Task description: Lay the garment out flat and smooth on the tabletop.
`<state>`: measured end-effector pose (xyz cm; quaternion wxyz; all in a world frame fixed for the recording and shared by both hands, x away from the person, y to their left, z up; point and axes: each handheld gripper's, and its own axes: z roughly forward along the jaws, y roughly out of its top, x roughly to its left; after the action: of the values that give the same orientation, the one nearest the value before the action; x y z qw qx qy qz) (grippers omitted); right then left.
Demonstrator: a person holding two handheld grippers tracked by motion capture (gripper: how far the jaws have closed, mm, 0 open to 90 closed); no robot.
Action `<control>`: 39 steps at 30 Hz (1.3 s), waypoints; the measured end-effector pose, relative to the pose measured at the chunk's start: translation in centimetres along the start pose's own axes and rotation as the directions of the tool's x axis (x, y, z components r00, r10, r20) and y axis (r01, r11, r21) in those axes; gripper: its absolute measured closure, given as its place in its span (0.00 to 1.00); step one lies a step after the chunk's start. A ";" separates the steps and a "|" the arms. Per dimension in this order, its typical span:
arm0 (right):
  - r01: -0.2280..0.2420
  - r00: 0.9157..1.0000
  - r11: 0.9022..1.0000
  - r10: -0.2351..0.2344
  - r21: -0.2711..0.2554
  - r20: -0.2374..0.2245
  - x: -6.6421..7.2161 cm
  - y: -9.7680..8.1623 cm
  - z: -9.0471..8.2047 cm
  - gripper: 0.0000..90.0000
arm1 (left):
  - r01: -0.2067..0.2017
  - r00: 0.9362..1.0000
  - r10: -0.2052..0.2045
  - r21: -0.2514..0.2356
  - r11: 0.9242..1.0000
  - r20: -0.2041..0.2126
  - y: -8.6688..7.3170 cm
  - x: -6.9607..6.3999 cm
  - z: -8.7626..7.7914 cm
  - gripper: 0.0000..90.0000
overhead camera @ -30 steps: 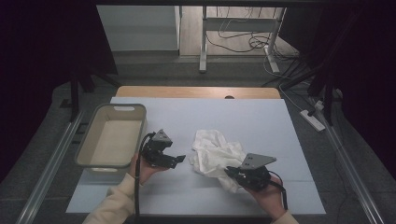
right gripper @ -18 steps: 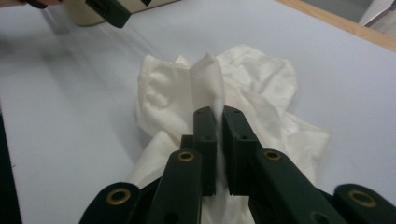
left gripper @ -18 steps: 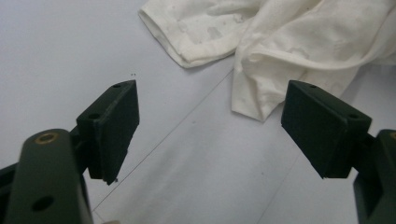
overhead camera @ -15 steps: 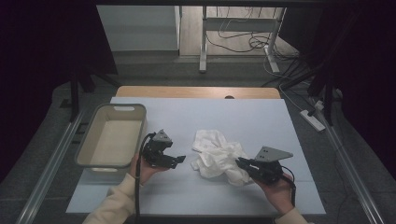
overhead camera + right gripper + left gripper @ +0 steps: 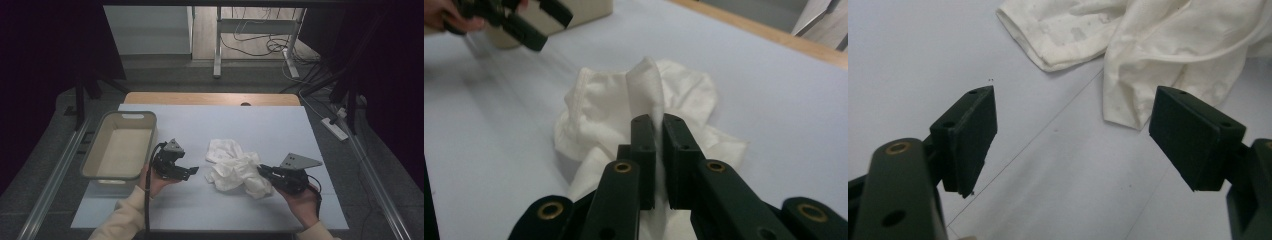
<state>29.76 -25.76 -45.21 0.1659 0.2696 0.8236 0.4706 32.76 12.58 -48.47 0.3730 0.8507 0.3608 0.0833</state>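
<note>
Since the earlier frame, the right gripper (image 5: 263, 171) has been drawn toward the right edge of the tabletop (image 5: 280, 125), and the crumpled white cotton cloth (image 5: 234, 167) has been stretched out a little along with it. A raised fold of this cloth is seen clamped between the fingers (image 5: 644, 150) of the right gripper in the right gripper view, where the two black pads are pressed together on the thin fabric. The rest of the cloth (image 5: 599, 110) is spread in loose folds on the pale blue tabletop, near its middle and slightly to the person's right.

The left gripper (image 5: 189, 171) is held in the person's left hand (image 5: 155, 181) just to the left of the cloth, close to it but apart from it, and no change in its place is seen. Its fingers (image 5: 970, 135) are set wide apart in the left gripper view, with nothing between them but bare tabletop; a hemmed edge of the cloth (image 5: 1128, 45) is seen lying beyond their tips.

A beige rectangular plastic tub (image 5: 145, 150) is placed at the left side of the tabletop, just beside the left hand. The right gripper is carried in the person's right hand (image 5: 302, 202) near the front right of the tabletop.
</note>
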 end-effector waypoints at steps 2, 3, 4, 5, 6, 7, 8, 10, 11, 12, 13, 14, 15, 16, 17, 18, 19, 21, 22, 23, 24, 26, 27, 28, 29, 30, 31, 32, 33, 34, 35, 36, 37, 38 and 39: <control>-0.019 1.000 0.999 0.019 -0.031 0.011 -0.6 0.1 -0.7 0.93 | -0.001 1.000 0.001 -0.001 1.000 0.002 0.1 0.0 0.1 0.22; -0.031 0.999 0.999 0.032 -0.043 0.018 -0.9 0.1 -1.0 0.93 | -0.004 1.000 0.004 0.001 1.000 0.003 0.1 -0.1 0.1 0.22; -0.039 0.999 0.998 0.041 -0.051 0.029 -1.2 0.1 -1.3 0.93 | -0.007 1.000 0.007 0.004 1.000 0.003 0.1 -0.1 0.1 0.22; -0.047 0.998 0.997 0.049 -0.058 0.041 -1.5 0.0 -1.5 0.93 | -0.008 1.000 0.008 0.005 1.000 0.004 0.1 -0.1 0.2 0.22; -0.054 0.997 0.997 0.058 -0.063 0.050 -1.8 -0.1 -1.7 0.93 | -0.009 1.000 0.009 0.008 1.000 0.006 0.1 -0.2 0.2 0.22; -0.060 0.996 0.996 0.064 -0.061 0.058 -2.0 -0.1 -1.8 0.93 | -0.010 1.000 0.010 0.009 1.000 0.006 0.1 -0.2 0.3 0.22; -0.063 0.996 0.996 0.066 -0.058 0.065 -2.2 -0.2 -1.8 0.93 | -0.011 1.000 0.011 0.010 1.000 0.007 0.1 -0.2 0.4 0.22; -0.068 0.994 0.996 0.072 -0.049 0.077 -2.6 -0.4 -1.8 0.93 | -0.012 1.000 0.012 0.014 1.000 0.007 0.1 -0.2 0.4 0.22; -0.075 0.994 0.996 0.079 -0.044 0.079 -2.8 -0.5 -1.7 0.93 | -0.012 1.000 0.011 0.015 1.000 0.007 0.1 -0.2 0.5 0.22; -0.082 0.993 0.996 0.085 -0.037 0.081 -3.0 -0.6 -1.6 0.93 | -0.012 1.000 0.012 0.016 1.000 0.007 0.1 -0.2 0.5 0.22; -0.085 0.993 0.996 0.088 -0.029 0.082 -3.2 -0.7 -1.5 0.93 | -0.012 1.000 0.012 0.017 1.000 0.007 0.1 -0.3 0.5 0.22; -0.087 0.992 0.996 0.089 -0.022 0.085 -3.3 -0.8 -1.4 0.93 | -0.012 1.000 0.012 0.018 1.000 0.007 0.1 -0.3 0.6 0.22; -0.086 0.992 0.996 0.087 -0.016 0.088 -3.4 -0.9 -1.2 0.93 | -0.012 1.000 0.012 0.018 1.000 0.009 0.1 -0.3 0.6 0.22; -0.086 0.992 0.996 0.087 -0.011 0.090 -3.5 -1.0 -1.1 0.93 | -0.014 1.000 0.014 0.020 1.000 0.008 0.1 -0.3 0.6 0.22; -0.086 0.992 0.996 0.086 -0.003 0.093 -3.6 -1.1 -1.1 0.93 | -0.016 1.000 0.016 0.021 1.000 0.009 0.1 -0.4 0.7 0.22; -0.084 0.992 0.996 0.084 0.000 0.095 -3.6 -1.1 -1.0 0.93 | -0.017 1.000 0.017 0.021 1.000 0.011 0.1 -0.4 0.7 0.22; -0.081 0.992 0.997 0.080 0.003 0.098 -3.6 -1.1 -0.9 0.93 | -0.018 1.000 0.018 0.022 1.000 0.012 0.1 -0.5 0.8 0.22; -0.083 0.992 0.997 0.082 0.006 0.099 -3.8 -1.2 -0.9 0.93 | -0.022 1.000 0.021 0.024 0.999 0.015 0.1 -0.6 0.9 0.22; -0.085 0.992 0.996 0.084 0.005 0.100 -3.8 -1.2 -0.9 0.93 | -0.027 0.999 0.027 0.027 0.999 0.017 0.1 -0.7 1.0 0.22; -0.084 0.991 0.996 0.083 0.008 0.100 -3.8 -1.2 -0.8 0.93 | -0.034 0.999 0.034 0.027 0.999 0.023 0.1 -0.7 1.1 0.22; -0.086 0.991 0.996 0.085 0.009 0.100 -3.9 -1.3 -0.8 0.93 | -0.044 0.999 0.043 0.028 0.999 0.030 0.1 -0.9 1.2 0.23; -0.089 0.991 0.996 0.088 0.013 0.101 -3.9 -1.4 -0.7 0.93 | -0.066 0.997 0.064 0.033 0.997 0.045 0.2 -1.2 1.6 0.25; -0.090 0.991 0.996 0.089 0.015 0.100 -4.0 -1.5 -0.7 0.93 | -0.078 0.996 0.076 0.038 0.996 0.053 0.3 -1.4 1.8 0.25; -0.091 0.991 0.996 0.089 0.016 0.100 -4.0 -1.5 -0.7 0.93 | -0.092 0.994 0.089 0.043 0.995 0.063 0.3 -1.6 2.1 0.25; -0.091 0.991 0.996 0.089 0.017 0.101 -4.0 -1.6 -0.7 0.93 | -0.106 0.992 0.102 0.050 0.993 0.071 0.3 -1.9 2.4 0.25; -0.091 0.991 0.996 0.089 0.017 0.101 -4.0 -1.6 -0.7 0.93 | -0.117 0.990 0.113 0.059 0.991 0.079 0.3 -2.1 2.6 0.25; -0.091 0.991 0.996 0.089 0.018 0.100 -4.0 -1.6 -0.7 0.93 | -0.128 0.989 0.122 0.063 0.990 0.088 0.3 -2.4 2.9 0.25; -0.091 0.991 0.996 0.089 0.018 0.099 -4.1 -1.6 -0.7 0.93 | -0.139 0.987 0.132 0.068 0.988 0.097 0.3 -2.6 3.2 0.26; -0.092 0.991 0.996 0.090 0.018 0.099 -4.1 -1.6 -0.7 0.93 | -0.153 0.984 0.145 0.073 0.985 0.105 0.3 -2.8 3.5 0.26; -0.092 0.991 0.996 0.090 0.019 0.099 -4.0 -1.6 -0.7 0.93 | -0.175 0.980 0.166 0.083 0.981 0.111 0.3 -3.1 3.8 0.26; -0.092 0.991 0.996 0.090 0.020 0.098 -4.0 -1.6 -0.7 0.93 | -0.207 0.974 0.196 0.095 0.974 0.113 0.3 -3.4 4.0 0.26; -0.093 0.991 0.995 0.091 0.022 0.098 -4.0 -1.6 -0.6 0.93 | -0.232 0.969 0.221 0.101 0.967 0.113 0.3 -3.7 4.2 0.26; -0.093 0.991 0.995 0.091 0.022 0.097 -4.0 -1.7 -0.6 0.93 | -0.247 0.965 0.235 0.105 0.963 0.112 0.4 -4.0 4.4 0.26; -0.094 0.991 0.995 0.091 0.023 0.097 -4.0 -1.7 -0.6 0.93 | -0.259 0.962 0.246 0.111 0.959 0.118 0.4 -4.2 4.6 0.27; -0.094 0.991 0.995 0.092 0.024 0.097 -4.1 -1.7 -0.6 0.93 | -0.266 0.960 0.252 0.115 0.957 0.124 0.5 -4.3 4.8 0.27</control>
<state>32.21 -29.29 -46.30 0.1794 0.3323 0.8079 0.4524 31.87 6.64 -51.01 0.3214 0.9165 0.2301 0.0618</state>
